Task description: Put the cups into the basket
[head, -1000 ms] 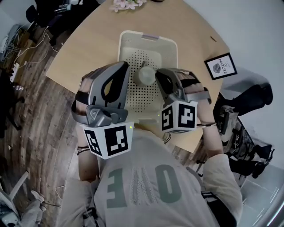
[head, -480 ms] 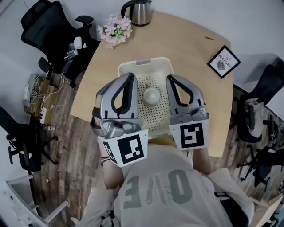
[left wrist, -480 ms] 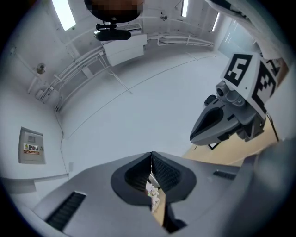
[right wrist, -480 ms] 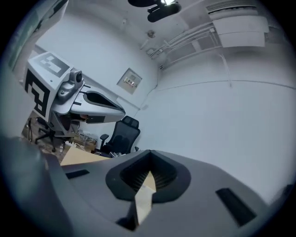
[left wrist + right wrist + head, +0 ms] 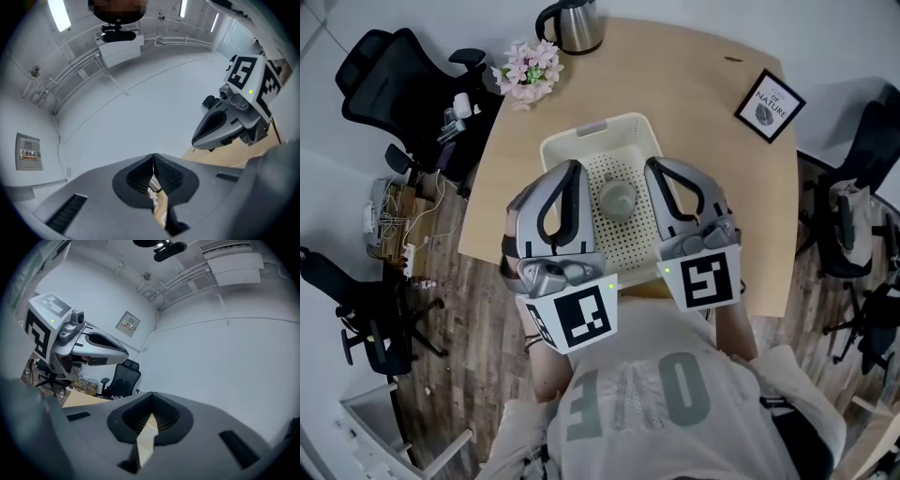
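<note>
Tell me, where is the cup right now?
In the head view, the cup sits inside the basket in the middle of the table. It shows between the left claw and the right claw.

Probably an office: black swivel chairs [image 5: 380, 75] beside a wooden meeting table [image 5: 703, 122], kettle [image 5: 572, 26].

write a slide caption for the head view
Cup in the basket; left hand-held gripper and right hand-held gripper both shut, empty.
</note>
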A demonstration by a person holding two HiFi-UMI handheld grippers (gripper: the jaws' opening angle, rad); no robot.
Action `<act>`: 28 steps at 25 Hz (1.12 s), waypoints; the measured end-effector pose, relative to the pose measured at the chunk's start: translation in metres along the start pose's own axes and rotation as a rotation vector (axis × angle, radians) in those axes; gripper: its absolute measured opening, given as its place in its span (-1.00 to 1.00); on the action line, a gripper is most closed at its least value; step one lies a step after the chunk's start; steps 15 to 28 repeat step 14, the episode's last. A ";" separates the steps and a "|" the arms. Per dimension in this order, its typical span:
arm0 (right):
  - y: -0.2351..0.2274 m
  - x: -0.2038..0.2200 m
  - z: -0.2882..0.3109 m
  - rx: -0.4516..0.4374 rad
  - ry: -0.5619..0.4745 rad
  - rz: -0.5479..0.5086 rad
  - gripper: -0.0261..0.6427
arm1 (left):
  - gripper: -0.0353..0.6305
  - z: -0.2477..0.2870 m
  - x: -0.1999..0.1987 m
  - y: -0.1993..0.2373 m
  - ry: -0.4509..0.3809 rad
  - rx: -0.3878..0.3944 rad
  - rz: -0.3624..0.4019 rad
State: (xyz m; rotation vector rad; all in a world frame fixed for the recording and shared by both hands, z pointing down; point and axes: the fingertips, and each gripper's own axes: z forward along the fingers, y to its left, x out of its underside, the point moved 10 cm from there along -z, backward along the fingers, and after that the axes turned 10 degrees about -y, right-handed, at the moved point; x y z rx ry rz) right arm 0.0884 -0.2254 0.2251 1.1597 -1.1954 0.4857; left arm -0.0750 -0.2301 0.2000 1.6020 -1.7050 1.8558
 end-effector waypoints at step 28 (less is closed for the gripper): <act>0.006 -0.003 0.008 -0.034 -0.018 -0.026 -0.93 | -0.86 -0.006 0.004 0.007 0.021 -0.025 0.022</act>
